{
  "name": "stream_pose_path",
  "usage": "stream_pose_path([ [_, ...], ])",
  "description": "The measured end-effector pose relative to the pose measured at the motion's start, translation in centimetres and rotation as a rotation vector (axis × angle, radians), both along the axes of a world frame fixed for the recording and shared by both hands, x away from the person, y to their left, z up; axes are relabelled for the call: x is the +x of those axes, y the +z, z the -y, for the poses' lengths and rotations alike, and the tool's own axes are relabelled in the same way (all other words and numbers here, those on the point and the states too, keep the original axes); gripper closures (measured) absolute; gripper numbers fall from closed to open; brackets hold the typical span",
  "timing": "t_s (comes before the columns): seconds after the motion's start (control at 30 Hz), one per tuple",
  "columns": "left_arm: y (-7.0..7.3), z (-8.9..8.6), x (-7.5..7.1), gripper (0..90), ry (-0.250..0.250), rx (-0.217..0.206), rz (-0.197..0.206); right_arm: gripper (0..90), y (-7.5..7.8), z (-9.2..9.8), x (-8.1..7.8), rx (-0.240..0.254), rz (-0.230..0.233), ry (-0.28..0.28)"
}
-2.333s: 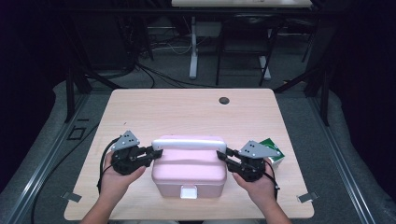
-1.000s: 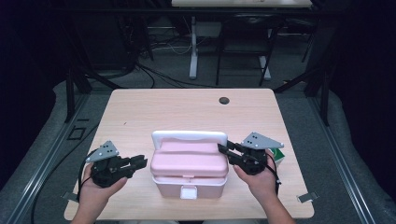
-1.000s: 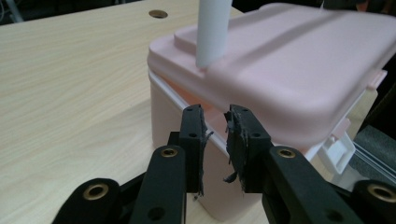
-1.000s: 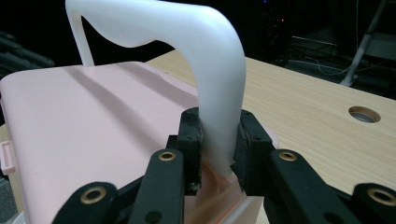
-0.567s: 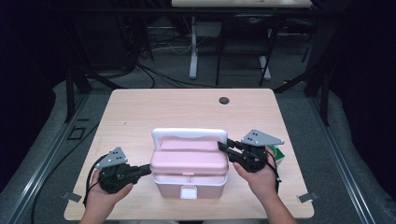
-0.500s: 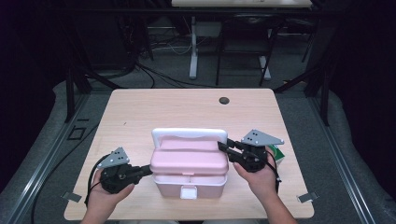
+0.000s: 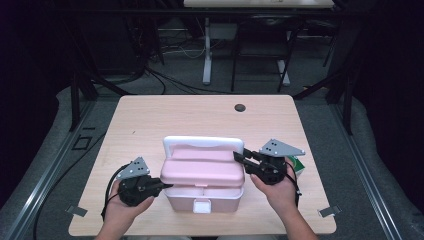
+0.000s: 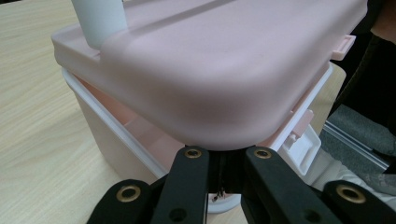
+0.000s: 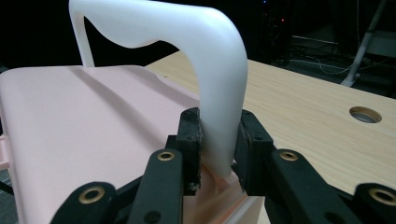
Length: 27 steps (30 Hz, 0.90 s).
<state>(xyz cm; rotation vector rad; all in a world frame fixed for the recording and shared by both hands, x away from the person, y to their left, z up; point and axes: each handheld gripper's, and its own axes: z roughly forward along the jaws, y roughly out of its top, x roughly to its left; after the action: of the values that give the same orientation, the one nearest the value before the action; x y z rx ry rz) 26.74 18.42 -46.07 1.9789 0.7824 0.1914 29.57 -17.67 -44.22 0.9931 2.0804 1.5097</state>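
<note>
A pink box (image 7: pixel 202 175) with a white handle (image 7: pixel 202 142) stands near the table's front edge. My right gripper (image 7: pixel 240 160) is at the box's right side, shut on the handle's right end; its pads clamp the white handle (image 9: pixel 210 46) just above the pink lid (image 9: pixel 70 121) in the right gripper view (image 9: pixel 218 135). My left gripper (image 7: pixel 162 186) is at the box's left front corner with its jaws shut. In its own view the left gripper (image 8: pixel 227 151) has its tips tucked under the lid's rim (image 8: pixel 210 70), which sits slightly raised over the base.
A green object (image 7: pixel 298 164) lies on the table just right of my right hand. A round hole (image 7: pixel 240 107) is in the wooden table (image 7: pixel 150 120) toward the back. The box's white front latch (image 7: pixel 202 205) faces the person.
My left gripper has moved right from the table's front left up to the box's corner, and its jaws have closed. The right gripper and the box have stayed put.
</note>
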Motion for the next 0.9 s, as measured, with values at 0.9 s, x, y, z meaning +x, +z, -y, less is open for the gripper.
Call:
stream_pose_path([
  [0.9, 2.9, 0.0, 1.6, 89.7, 0.009, -0.030, 0.031, 63.3, 0.4, 3.2, -2.7, 0.090, 0.036, -0.065],
])
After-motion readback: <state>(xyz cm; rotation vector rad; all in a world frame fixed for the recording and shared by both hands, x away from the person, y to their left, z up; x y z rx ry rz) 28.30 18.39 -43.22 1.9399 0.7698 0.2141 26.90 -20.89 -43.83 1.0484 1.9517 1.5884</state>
